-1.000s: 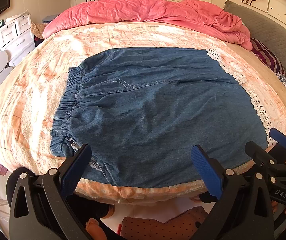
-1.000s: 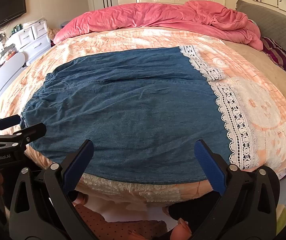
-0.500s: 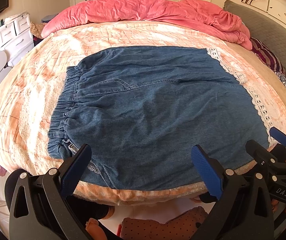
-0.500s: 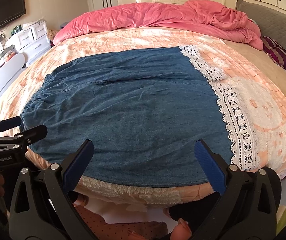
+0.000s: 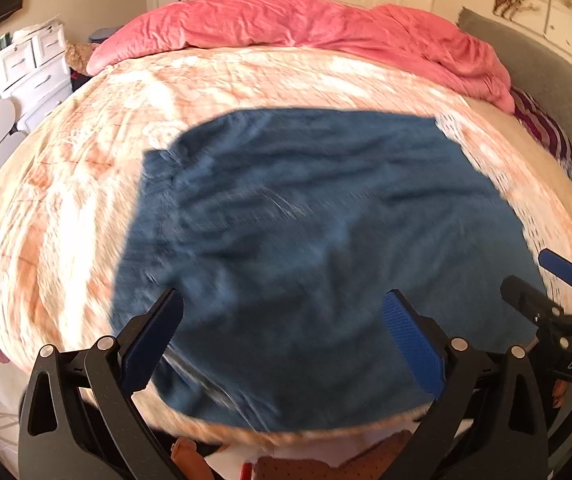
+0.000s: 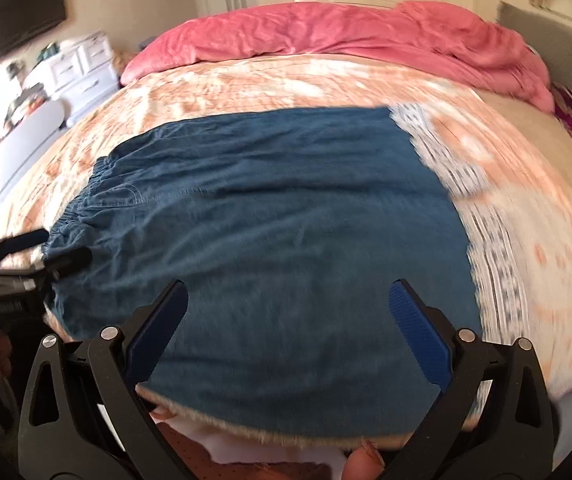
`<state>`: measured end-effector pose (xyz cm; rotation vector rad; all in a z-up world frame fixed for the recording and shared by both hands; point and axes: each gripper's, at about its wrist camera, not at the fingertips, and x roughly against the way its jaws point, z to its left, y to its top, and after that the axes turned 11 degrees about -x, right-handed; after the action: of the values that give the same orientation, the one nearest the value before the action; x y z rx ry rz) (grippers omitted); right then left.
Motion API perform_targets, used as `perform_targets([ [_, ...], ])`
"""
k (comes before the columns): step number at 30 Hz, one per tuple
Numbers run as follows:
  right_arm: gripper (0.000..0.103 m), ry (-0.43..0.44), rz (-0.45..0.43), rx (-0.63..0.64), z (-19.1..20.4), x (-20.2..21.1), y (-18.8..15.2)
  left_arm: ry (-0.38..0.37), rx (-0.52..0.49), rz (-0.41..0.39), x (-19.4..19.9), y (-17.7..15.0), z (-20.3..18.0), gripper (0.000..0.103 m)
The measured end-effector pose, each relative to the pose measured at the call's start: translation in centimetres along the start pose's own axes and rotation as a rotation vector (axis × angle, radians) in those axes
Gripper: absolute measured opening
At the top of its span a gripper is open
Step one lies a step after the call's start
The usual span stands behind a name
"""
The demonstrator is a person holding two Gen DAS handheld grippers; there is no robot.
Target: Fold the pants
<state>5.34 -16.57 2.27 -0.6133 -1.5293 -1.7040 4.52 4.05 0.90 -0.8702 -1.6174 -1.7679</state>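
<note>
Blue denim pants [image 5: 305, 240] [image 6: 270, 216] lie spread flat on the bed, elastic waistband to the left and white lace hem [image 6: 481, 232] to the right. My left gripper [image 5: 282, 336] hangs open over the pants' near edge toward the waistband side, nothing between its blue pads. My right gripper [image 6: 287, 326] is open too, above the near edge toward the hem side. Each gripper shows at the edge of the other's view. Both views are motion-blurred.
The bed [image 5: 66, 200] carries a peach patterned blanket, with a pink duvet [image 5: 325, 28] bunched along the far side. A grey headboard [image 5: 545, 64] is at right, white drawers [image 5: 34, 64] at left. A person's legs and feet show below the bed edge.
Both grippers have risen and pulled back, so the pants sit lower and smaller in view. Both stayed open; the pants have not moved.
</note>
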Motion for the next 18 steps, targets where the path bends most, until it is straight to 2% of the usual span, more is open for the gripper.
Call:
perform_targets([
  [2, 0.095, 0.031, 0.007, 0.021, 0.7, -0.7, 1.2, -0.003, 0.015, -0.004, -0.5, 0.9, 1.6, 0.099],
  [4, 0.095, 0.074, 0.067, 0.016, 1.2, -2.0, 2.4, 0.007, 0.035, -0.001, -1.1, 1.7, 3.4, 0.099],
  [5, 0.095, 0.087, 0.065, 0.017, 1.4, -2.3, 2.9, 0.016, 0.046, -0.002, -1.4, 2.2, 4.5, 0.099],
  [8, 0.095, 0.079, 0.023, 0.079, 2.8, -3.2, 4.5, 0.041, 0.058, 0.006, -2.4, 3.3, 6.9, 0.099],
  [10, 0.095, 0.097, 0.057, 0.080, 3.1, -4.5, 5.6, 0.065, 0.058, 0.013, -3.1, 4.1, 8.2, 0.099],
  [14, 0.095, 0.065, 0.045, 0.157, 4.3, -5.9, 7.0, 0.089, 0.053, 0.040, -5.5, 5.8, 10.9, 0.099],
  [18, 0.095, 0.111, 0.070, 0.163, 4.9, -7.6, 8.8, 0.127, 0.004, 0.063, -8.0, 7.4, 12.3, 0.099],
])
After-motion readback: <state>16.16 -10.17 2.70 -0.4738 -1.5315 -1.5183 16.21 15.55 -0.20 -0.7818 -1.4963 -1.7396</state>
